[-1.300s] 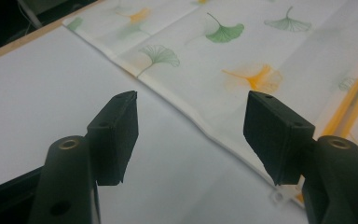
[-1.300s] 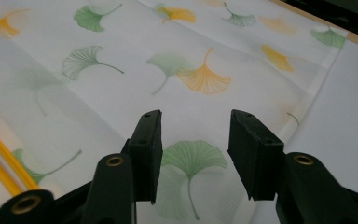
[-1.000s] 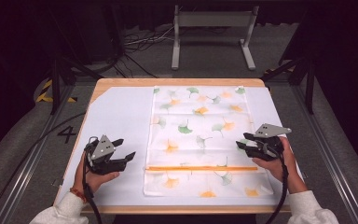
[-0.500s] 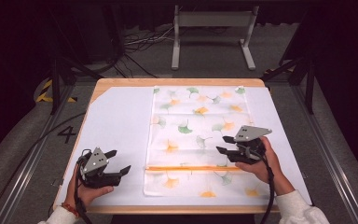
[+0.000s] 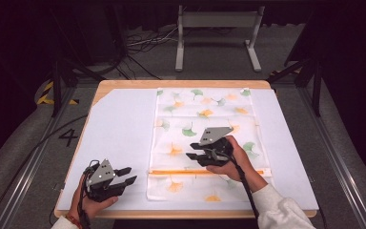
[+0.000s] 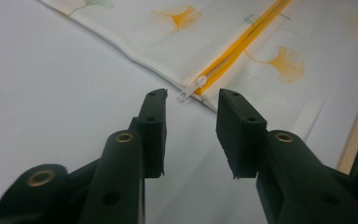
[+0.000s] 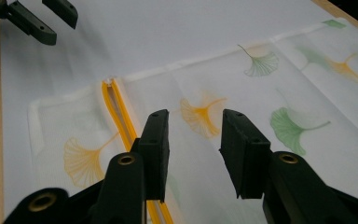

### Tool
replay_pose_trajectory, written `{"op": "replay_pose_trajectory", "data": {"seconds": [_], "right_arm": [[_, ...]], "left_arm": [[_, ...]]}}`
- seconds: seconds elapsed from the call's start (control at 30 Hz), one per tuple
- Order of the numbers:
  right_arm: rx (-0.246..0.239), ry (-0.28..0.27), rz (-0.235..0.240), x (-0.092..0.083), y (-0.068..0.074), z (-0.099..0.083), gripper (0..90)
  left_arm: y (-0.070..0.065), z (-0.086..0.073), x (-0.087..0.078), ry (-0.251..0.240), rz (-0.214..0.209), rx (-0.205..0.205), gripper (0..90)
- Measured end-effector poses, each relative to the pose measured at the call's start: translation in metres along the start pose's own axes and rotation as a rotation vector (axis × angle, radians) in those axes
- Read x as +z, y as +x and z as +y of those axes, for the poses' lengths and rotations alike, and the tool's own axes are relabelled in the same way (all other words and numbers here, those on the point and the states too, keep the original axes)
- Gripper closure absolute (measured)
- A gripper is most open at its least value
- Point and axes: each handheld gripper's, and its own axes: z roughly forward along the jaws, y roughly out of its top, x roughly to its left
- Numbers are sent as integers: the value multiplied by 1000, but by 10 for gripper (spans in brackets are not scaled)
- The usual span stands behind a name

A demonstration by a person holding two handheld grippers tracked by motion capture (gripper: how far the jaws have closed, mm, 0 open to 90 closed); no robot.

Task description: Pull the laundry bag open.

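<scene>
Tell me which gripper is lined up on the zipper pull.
The left gripper: its open jaws frame the white zipper pull at the cloth's edge. The right gripper hovers over leaf prints instead.

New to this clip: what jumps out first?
A white cloth printed with ginkgo leaves lies flat mid-table, crossed near its front edge by an orange zipper. The left gripper, jaws open, points at the zipper's white pull at the cloth's left edge. The right gripper, also open, is over the cloth just behind the zipper.

White cloth [image 5: 205, 114], orange-green leaves; orange zipper [image 5: 209, 172]
</scene>
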Motion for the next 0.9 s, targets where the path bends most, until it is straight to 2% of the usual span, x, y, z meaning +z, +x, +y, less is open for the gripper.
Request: {"op": "replay_pose_trajectory", "data": {"seconds": [0.1,0.2,0.27,0.4,0.57,0.67,0.9], "right_arm": [[-12,8,24,16,5,10,649],[-35,25,50,32,11,19,669],[-46,28,83,46,15,26,714],[-72,56,120,69,26,35,724],[-93,92,155,96,39,43,687],[-89,106,182,109,46,45,674],[-69,151,242,137,52,43,670]], "left_arm": [[-3,0,1,4,-10,13,723],[-7,1,5,19,-33,27,832],[-10,2,9,39,-62,37,895],[-18,4,18,68,-89,53,897],[-26,5,27,93,-113,61,896],[-30,5,31,101,-122,60,896],[-36,4,36,130,-126,76,896]]}}
